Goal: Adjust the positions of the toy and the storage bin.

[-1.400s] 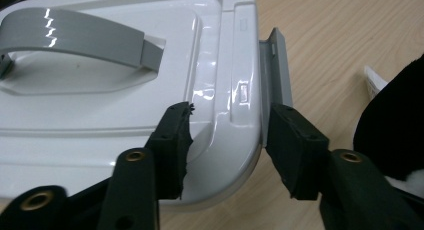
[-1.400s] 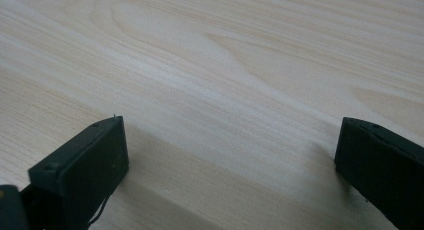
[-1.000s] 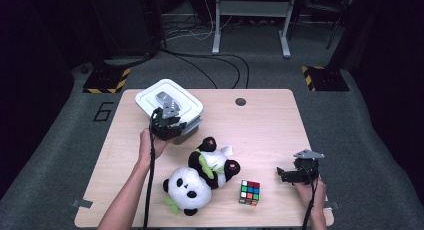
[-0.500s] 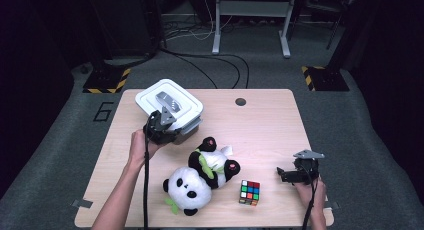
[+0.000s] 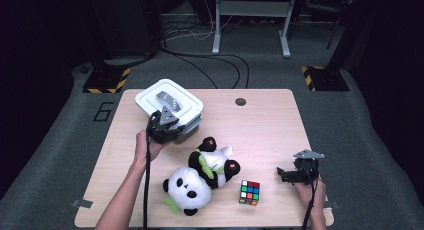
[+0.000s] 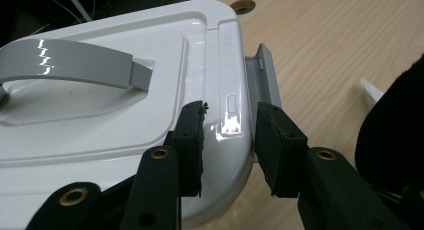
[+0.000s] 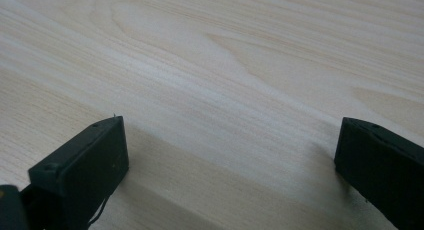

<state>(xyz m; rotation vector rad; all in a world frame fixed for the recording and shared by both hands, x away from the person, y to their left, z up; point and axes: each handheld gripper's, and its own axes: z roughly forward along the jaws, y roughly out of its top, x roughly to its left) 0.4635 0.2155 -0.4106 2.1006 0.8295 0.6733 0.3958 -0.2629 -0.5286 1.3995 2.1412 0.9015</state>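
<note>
Left gripper (image 6: pixel 229 135): you hold it at the near right corner of the box (image 5: pixel 170 107), pointing down onto the lid (image 6: pixel 125 115). Its jaws have just been closing. They straddle the lid's raised edge, one pad on the lid top, the other outside the rim. A small gap shows on each side of the edge, so you have no firm pinch on it; the jaws stand narrowly apart.

Left gripper, high view (image 5: pixel 165 126): it sits over the box's front corner, your left hand (image 5: pixel 146 145) behind it.

Box: white, lidded, at the table's (image 5: pixel 270 125) far left. It stands flat, turned slightly askew to the table edge.

Handle (image 6: pixel 75 70): grey, lying across the middle of the lid, untouched.

Latch (image 6: pixel 265 75): grey flap on the box's side, just beyond the outer pad.

Right gripper (image 7: pixel 230 165): jaws wide apart, nothing between them, bare table under them. In the high view (image 5: pixel 292 174) you rest it at the near right of the table, well apart from the box.

Pandas: two plush pandas touching each other at near centre, the larger (image 5: pixel 187 190) in front, the smaller (image 5: pixel 215 162) behind, near the box.

Cube (image 5: pixel 249 192): coloured puzzle cube, between the pandas and the right gripper.
</note>
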